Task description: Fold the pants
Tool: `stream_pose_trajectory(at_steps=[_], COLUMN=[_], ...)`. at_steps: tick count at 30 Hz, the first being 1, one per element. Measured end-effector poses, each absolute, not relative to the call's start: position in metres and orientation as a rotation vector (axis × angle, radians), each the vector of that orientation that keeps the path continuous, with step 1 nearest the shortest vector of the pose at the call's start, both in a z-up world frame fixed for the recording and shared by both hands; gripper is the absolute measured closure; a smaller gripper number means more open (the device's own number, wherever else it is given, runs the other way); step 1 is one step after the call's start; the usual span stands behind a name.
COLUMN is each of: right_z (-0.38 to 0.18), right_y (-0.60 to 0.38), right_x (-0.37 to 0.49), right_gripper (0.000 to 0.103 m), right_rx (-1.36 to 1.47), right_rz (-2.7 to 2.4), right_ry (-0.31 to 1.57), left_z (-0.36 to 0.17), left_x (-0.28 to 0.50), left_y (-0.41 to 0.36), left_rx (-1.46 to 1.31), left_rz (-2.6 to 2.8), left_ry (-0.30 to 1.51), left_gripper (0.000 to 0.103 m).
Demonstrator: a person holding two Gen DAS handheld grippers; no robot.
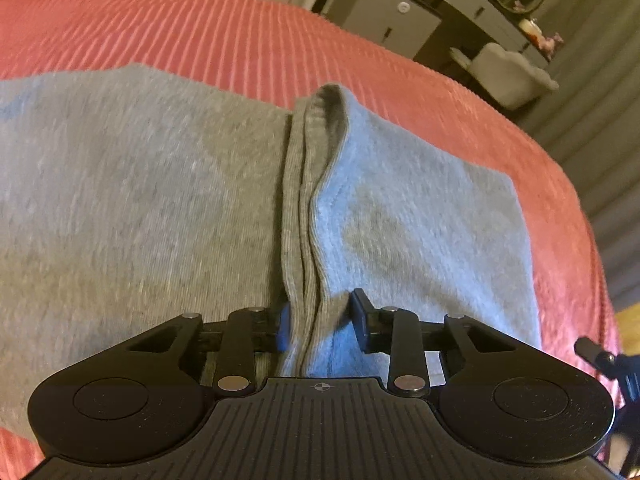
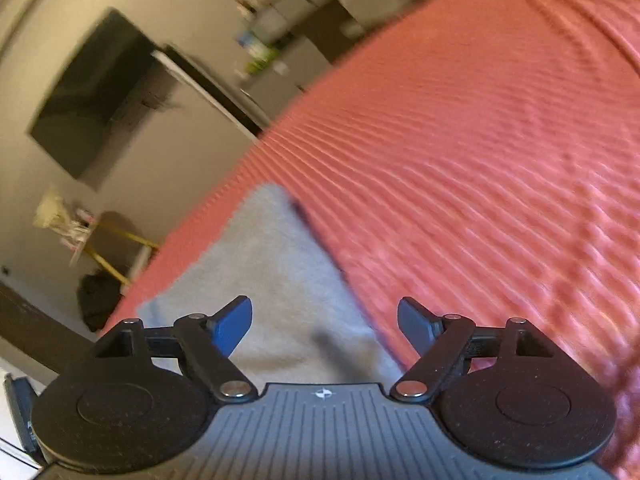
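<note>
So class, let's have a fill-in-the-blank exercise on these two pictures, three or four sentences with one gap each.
1. The grey pants lie on a ribbed ____ bedspread.
2. The ribbed hem of the pants stands between the fingers of the ____ tool.
3. The right tool is open and holds ____.
4. In the left view, a round ____ stands on the dresser.

Missing words: pink; left; nothing; mirror

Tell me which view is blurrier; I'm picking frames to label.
Right wrist view: heavy motion smear across the pink bedspread and the room behind, grey pants soft. Left wrist view: milder blur, the ribbed cuff still readable; fisheye bends the bed edge in both.
</note>
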State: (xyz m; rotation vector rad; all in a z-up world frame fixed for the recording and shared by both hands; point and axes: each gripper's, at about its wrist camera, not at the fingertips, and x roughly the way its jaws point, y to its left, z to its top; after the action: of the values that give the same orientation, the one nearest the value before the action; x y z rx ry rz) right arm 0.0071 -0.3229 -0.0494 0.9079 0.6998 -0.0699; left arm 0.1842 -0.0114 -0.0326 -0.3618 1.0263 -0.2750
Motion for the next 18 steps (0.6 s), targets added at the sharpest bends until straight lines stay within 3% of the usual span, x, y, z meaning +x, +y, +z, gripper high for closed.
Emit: stream_pose_trajectory(at_steps=[3, 8, 10, 12, 14, 16, 17, 18], right_z=[-0.067, -0.082, -0.09, -0.097, -0.102, -0.101, -0.1, -0.1], right_y=[-0.338, -0.333, -0.327, -0.322, -0.322, -0.324, -0.325, -0.326], right_x=[-0.003, 0.003, 0.008, 0.012, 0.009, 0.004, 0.001, 0.0], right_gripper=[0.022, 0.022, 0.022, 0.022, 0.023, 0.039, 0.056, 0.066], right_rx=[1.159, 1.309, 1.355, 1.364, 1.414, 1.43, 1.414, 1.402], right_rz=[-0.002, 0.104, 0.139, 0.121, 0.117, 0.098, 0.086, 0.063], right_ry=[0.736, 0.853, 0.864, 0.823, 0.752, 0.687, 0.68, 0.681], left_z=[-0.033, -0.036, -0.036, -0.036, -0.034, -0.032, -0.031, -0.031], left_x=[0.182, 0.187, 0.189, 0.192, 0.193, 0.19, 0.188, 0.185], left_y=[-0.01, -0.015, -0.017, -0.021, -0.021, -0.018, -0.016, -0.014], left_rx=[-0.372, -0.422, -0.424, -0.391, -0.39, -0.4, -0.41, -0.418], left_rz=[-0.304, -0.331, -0.335, -0.323, -0.337, -0.353, -0.361, -0.365], left_ry=[1.029, 1.05, 1.055, 1.068, 1.06, 1.033, 1.019, 1.007], left_gripper=[0.057, 0.044, 0.052, 0.083, 0.085, 0.086, 0.087, 0.087])
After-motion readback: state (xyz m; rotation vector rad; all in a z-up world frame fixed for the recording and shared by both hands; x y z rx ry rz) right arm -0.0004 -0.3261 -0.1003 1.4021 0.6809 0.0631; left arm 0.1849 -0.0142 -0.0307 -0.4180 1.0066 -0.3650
